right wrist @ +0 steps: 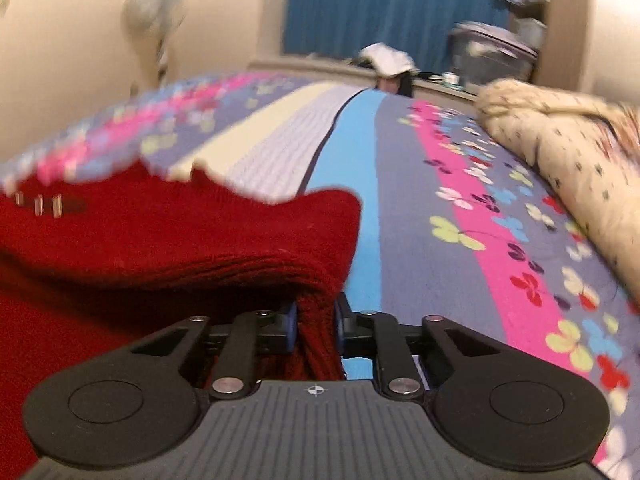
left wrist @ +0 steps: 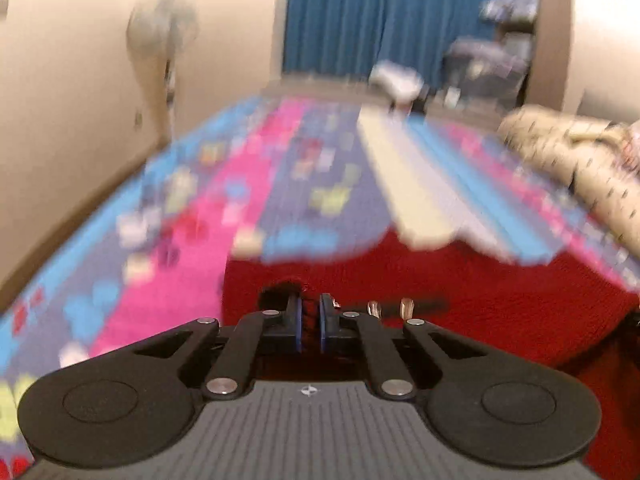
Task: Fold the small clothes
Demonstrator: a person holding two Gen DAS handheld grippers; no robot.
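A red knitted garment lies on the bed in front of my left gripper. The left gripper is shut on a dark-trimmed edge of it, near a row of metal fasteners. In the right wrist view the same red garment is bunched up to the left and centre. My right gripper is shut on a thick fold of it that hangs down between the jaws. Both views are blurred by motion.
The bed carries a striped floral sheet in blue, pink and purple. A cream patterned quilt is heaped at the right. A wall runs along the left, blue curtains and cluttered shelves stand at the far end.
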